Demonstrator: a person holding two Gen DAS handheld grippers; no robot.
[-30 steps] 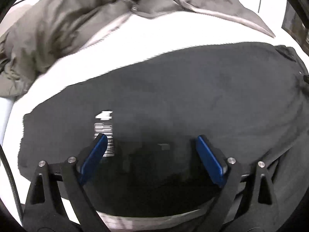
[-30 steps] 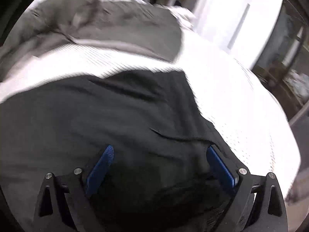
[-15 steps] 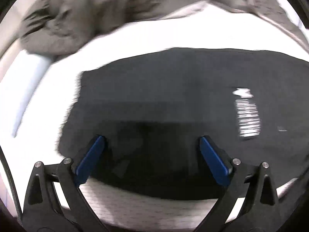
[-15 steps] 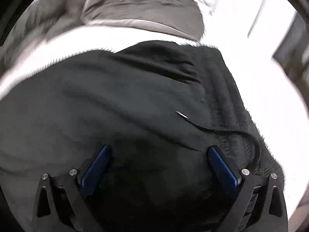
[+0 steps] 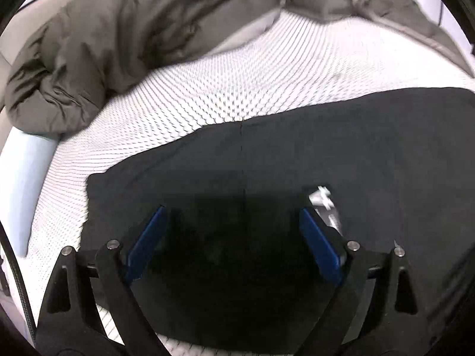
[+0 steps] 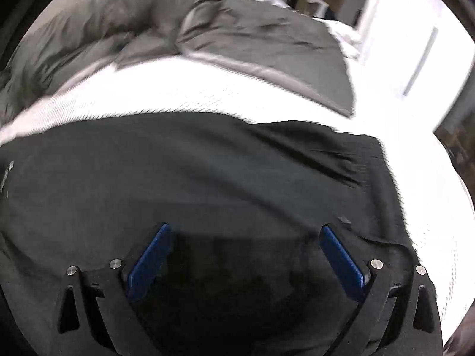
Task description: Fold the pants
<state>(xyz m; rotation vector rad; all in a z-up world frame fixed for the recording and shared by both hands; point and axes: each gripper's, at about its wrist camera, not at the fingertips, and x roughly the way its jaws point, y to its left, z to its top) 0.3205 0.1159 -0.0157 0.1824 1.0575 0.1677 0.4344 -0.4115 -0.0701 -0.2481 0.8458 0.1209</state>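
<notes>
Both grippers hang over the flat black fabric pants [image 5: 341, 148] on the white mesh-textured bed sheet [image 5: 237, 89]. The left gripper [image 5: 231, 210] has jaws spread wide after just closing a touch, nothing pinched, white printed logo [image 5: 325, 204] beside its right jaw. The right gripper [image 6: 243, 228] is spread too, nothing gripped.

Black pants [image 5: 326, 148] flat on white mesh bedding [image 5: 237, 83], beneath the wide-apart jaws of the left gripper [image 5: 231, 216].

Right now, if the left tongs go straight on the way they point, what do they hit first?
Most likely the black pants: the left tongs are open and angled down over the cloth, with nothing between. Their jaws have just been closing a little. Depth is unclear. The white logo sits beside the right finger.
</notes>
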